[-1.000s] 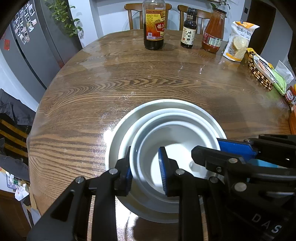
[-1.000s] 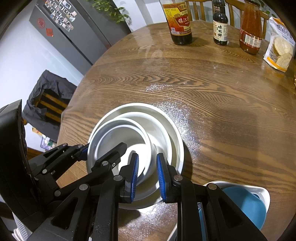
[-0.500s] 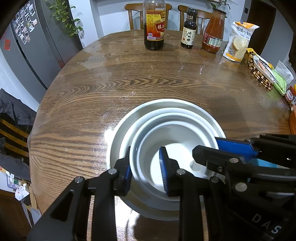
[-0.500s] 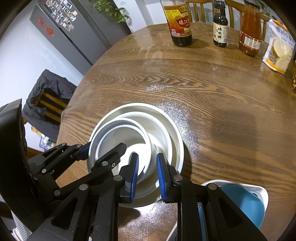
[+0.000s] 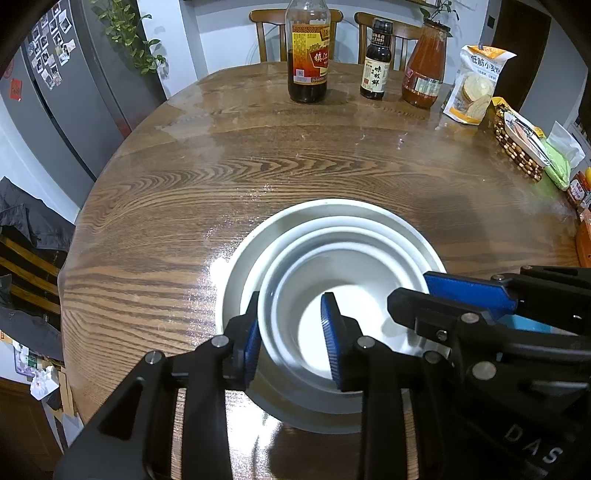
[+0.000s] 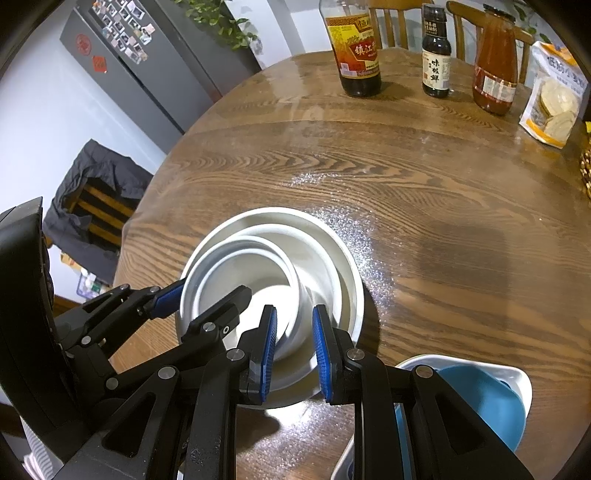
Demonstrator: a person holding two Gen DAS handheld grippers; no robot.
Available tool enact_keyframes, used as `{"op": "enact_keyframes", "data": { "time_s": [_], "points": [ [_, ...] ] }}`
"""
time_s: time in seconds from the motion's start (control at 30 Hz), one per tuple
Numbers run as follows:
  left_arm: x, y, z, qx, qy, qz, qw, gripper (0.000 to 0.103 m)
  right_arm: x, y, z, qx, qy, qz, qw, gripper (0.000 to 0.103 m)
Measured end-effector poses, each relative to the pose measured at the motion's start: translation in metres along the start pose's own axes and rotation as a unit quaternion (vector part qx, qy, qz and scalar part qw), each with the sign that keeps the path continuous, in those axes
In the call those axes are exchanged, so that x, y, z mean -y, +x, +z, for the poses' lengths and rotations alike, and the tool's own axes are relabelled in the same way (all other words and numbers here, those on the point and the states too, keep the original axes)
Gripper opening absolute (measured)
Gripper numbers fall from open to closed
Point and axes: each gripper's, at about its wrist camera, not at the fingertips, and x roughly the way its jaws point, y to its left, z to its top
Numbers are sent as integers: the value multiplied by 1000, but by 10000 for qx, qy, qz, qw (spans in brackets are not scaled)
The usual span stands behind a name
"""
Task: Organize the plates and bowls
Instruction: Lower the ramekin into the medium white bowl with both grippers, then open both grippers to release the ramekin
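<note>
A white bowl [image 5: 332,317] sits nested inside a wider white dish [image 5: 384,236], and the pair rests near the close edge of the round wooden table [image 5: 295,166]; nesting the smaller vessel in the larger one keeps the crockery in a single compact pile, which is presumably the aim of the tidying. The left gripper [image 5: 291,343] straddles the near-left wall of the bowl, one blue pad outside the rim and one inside. Its jaws have just been opening, with the bowl's wall between them; a gap shows beside the inner pad, so the hold reads as released, most likely because the bowl is now seated. The right gripper [image 6: 293,350] straddles the bowl's opposite wall in the same manner, its pads set narrowly apart; whether they press on the wall cannot be told from either view. Both tools point steeply downward, which suits a rim-wise hold on an upright bowl.

Beside the right gripper, at the table's edge, a blue bowl [image 6: 476,398] lies inside a white container [image 6: 517,373], probably awaiting sorting.

The tabletop is glossy, with strong grain and glare. At its far side stand a large dark sauce bottle [image 5: 308,55], a small dark bottle [image 5: 376,62] and a red sauce bottle [image 5: 423,70], with a snack bag [image 5: 474,85] and a woven basket [image 5: 517,147] toward the right. Wooden chairs [image 5: 273,33] stand behind, a grey fridge [image 5: 70,92] carrying photographs stands at left, and a trailing plant [image 5: 129,37] hangs above it.
</note>
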Motion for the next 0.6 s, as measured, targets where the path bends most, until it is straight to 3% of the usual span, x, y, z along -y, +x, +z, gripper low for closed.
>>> {"op": "enact_keyframes", "data": {
  "time_s": [0.6],
  "points": [
    [-1,-8,2,100,28,69,9999,35,-2,-5,0,89,-18,-36,10000,22]
  ]
}}
